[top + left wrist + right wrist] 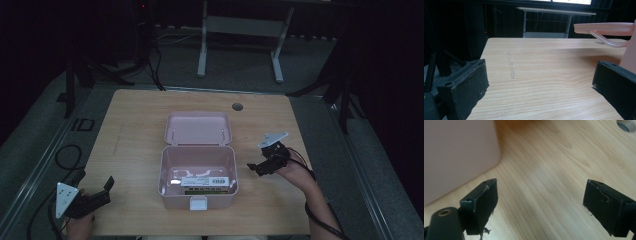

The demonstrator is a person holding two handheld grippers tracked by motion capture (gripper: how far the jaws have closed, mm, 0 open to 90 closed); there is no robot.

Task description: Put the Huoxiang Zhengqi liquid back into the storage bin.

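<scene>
High view: unreadable label (205,182) in pink box (197,200)

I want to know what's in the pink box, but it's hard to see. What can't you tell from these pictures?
- Writing on the flat labelled packet in the open pink box: too small and dim in the high view.
- The box's inside in the right gripper view: its outer wall hides it.
- The box in the left gripper view: cut off by the right edge, leaving its raised lid.
- The room behind the table: too dark.
</scene>
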